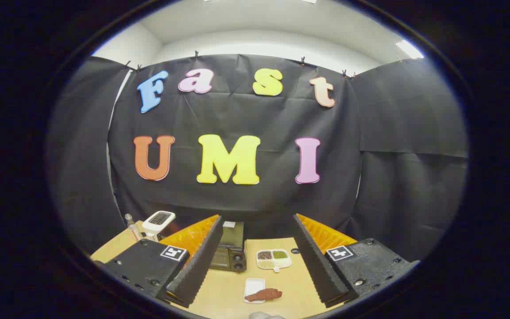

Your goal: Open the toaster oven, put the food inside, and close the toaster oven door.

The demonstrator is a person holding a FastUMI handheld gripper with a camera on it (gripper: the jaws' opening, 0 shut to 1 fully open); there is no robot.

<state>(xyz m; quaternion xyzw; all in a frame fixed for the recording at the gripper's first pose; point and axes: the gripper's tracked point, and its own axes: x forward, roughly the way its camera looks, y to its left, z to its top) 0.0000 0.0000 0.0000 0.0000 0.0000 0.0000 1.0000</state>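
A dark toaster oven point(229, 251) stands on the wooden table point(233, 290), its door shut, just ahead of my left finger and partly hidden by it. A reddish-brown piece of food point(264, 294) lies across a small white tray point(253, 288), nearer to me, between my two fingers. My gripper point(257, 259) is open wide and held well above the table, with nothing between its fingers point(197, 261).
A white divided dish point(274, 258) with brown, green and pale fillings sits to the right of the toaster oven. A white scale-like device point(158, 220) and a small bottle point(132, 227) stand at the table's far left corner. Black cloth walls surround the table.
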